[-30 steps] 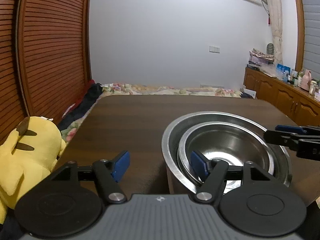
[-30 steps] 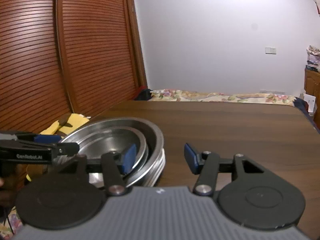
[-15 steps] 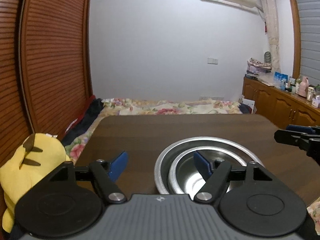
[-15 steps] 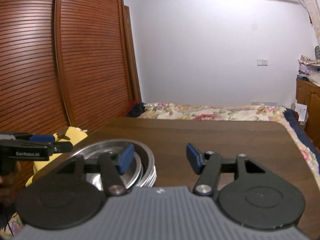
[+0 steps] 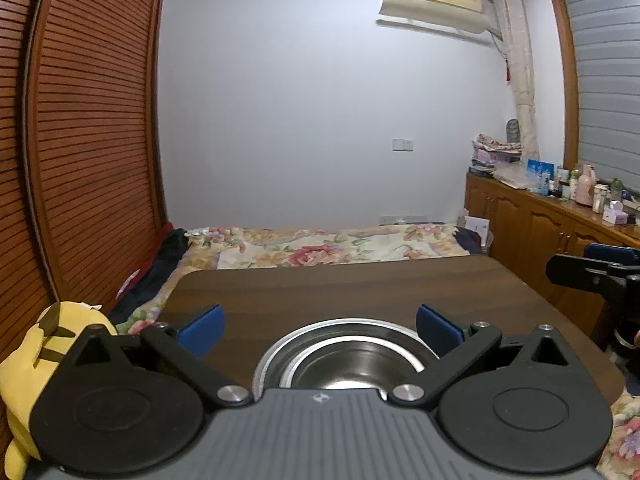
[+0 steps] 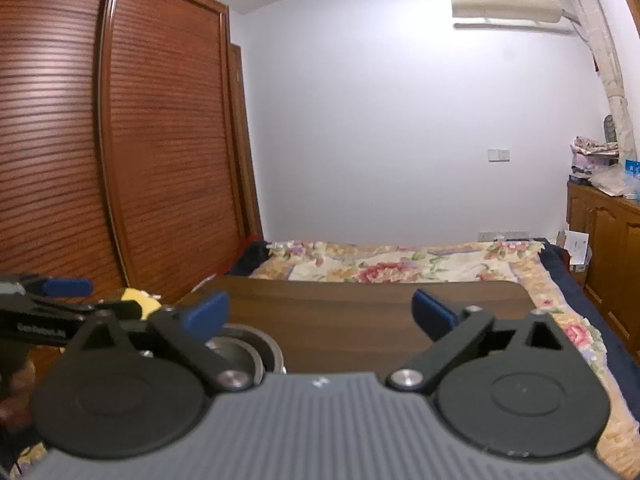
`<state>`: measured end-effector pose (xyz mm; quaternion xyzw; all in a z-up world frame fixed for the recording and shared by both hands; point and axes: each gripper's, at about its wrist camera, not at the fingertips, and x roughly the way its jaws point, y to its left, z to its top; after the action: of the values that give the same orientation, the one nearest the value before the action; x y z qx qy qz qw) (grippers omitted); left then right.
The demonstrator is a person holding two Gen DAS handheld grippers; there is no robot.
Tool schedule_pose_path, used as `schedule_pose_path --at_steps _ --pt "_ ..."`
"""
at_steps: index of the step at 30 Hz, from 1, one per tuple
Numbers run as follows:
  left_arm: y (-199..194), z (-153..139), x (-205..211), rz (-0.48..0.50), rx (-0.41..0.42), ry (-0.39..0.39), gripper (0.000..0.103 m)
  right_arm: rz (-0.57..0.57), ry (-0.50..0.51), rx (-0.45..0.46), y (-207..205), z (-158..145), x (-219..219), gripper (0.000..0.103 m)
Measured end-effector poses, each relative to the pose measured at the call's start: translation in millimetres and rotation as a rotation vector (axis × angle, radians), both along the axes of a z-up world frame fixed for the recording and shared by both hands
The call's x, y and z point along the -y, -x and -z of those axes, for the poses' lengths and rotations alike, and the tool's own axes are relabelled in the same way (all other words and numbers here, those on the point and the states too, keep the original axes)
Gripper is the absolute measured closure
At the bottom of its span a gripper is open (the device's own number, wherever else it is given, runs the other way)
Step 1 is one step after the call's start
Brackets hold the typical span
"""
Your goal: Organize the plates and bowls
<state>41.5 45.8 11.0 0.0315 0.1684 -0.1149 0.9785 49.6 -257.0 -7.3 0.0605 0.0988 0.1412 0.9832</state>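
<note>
Bowls (image 5: 352,360) of steel are seen nested one inside another on the dark table (image 5: 340,288), near its front edge, presumably stacked to save room. Nothing is gripped: the left gripper (image 5: 320,330) and right gripper (image 6: 320,316) are held spread above the table. Much of the stack is hidden by both gripper bodies.

Dark wood table (image 5: 340,292), floral bedspread (image 5: 320,246) — yellow plush (image 5: 24,364)

White wall (image 5: 320,120) w/ AC unit (image 5: 434,2), slatted wardrobe (image 6: 120,160), floral bed (image 5: 328,246).
</note>
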Motion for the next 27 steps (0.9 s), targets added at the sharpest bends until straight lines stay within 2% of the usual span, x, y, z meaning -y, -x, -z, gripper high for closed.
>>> schedule_pose_path --at_steps 6,14,27 --pt "7.7 -7.6 11.7 0.012 0.012 -0.012 0.0 0.021 0.002 0.013 10.5 -6.8 6.3 0.0" --pt "12.0 -17.4 23.1 -0.03 0.008 -0.01 0.0 0.085 0.007 -0.007 20.8 -12.5 11.4 0.0" --pt "28.1 -18.2 37.3 -0.04 0.012 -0.031 0.0 0.156 0.032 -0.027 33.6 -11.1 11.5 0.0"
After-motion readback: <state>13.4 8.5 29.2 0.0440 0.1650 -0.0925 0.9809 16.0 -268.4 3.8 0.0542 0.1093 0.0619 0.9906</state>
